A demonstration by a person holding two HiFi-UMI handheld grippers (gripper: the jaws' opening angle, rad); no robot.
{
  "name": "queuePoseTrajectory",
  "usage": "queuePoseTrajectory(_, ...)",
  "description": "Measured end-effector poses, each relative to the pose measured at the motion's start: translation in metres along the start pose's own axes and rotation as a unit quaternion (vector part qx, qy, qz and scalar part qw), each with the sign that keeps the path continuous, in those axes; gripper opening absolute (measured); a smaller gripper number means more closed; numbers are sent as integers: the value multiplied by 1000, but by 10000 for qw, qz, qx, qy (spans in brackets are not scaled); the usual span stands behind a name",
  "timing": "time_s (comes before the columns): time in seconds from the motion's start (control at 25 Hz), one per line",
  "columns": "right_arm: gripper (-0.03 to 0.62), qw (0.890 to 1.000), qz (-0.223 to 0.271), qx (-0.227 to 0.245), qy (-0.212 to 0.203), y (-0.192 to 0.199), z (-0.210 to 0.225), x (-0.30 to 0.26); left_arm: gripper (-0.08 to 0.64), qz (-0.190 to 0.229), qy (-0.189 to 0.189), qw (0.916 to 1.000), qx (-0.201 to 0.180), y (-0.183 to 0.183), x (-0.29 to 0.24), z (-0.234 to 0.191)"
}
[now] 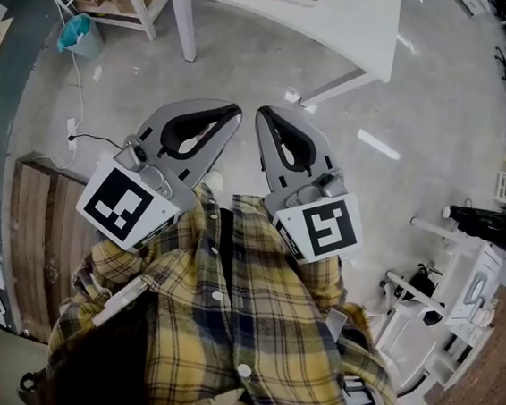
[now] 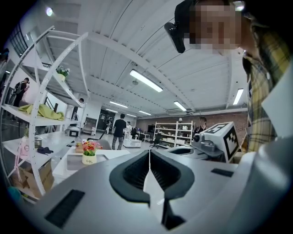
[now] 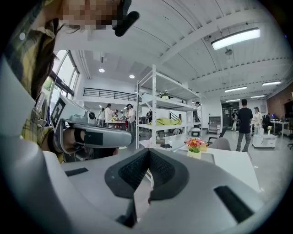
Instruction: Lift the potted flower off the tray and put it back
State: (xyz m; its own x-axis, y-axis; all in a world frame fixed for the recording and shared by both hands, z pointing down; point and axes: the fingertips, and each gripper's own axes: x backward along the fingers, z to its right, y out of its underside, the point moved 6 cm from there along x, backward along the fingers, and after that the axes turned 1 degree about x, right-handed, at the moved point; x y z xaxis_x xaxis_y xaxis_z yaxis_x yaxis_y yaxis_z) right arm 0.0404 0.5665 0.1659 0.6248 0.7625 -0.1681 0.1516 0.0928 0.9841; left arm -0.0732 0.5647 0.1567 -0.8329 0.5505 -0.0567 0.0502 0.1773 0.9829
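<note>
I'm seeing the potted flower (image 2: 89, 153) standing upright: a small cream pot with dark lettering too small to read, carrying red, pink and orange blooms over green leaves. It's sitting in the shallow grey tray (image 2: 73, 161), toward one end of it, and the tray is lying flat on a white table (image 2: 120, 153), well away from me.
</note>
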Motion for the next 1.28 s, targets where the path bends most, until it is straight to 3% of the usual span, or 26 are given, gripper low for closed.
queuePoseTrajectory(0.48,-2,9998,-82,-53,153,-13,44,-82,15,18,209,9997,-93,-23,-41,-90)
queuePoseTrajectory(0.84,-2,9985,26,-24,539,-32,88,-161,15,-34,373,9992,-115,-47,-69,-183)
queuePoseTrajectory(1.28,-2,9935,-70,-119,1131,-31,109,-230,15,-156,845,9962,-116,-50,-81,-264)
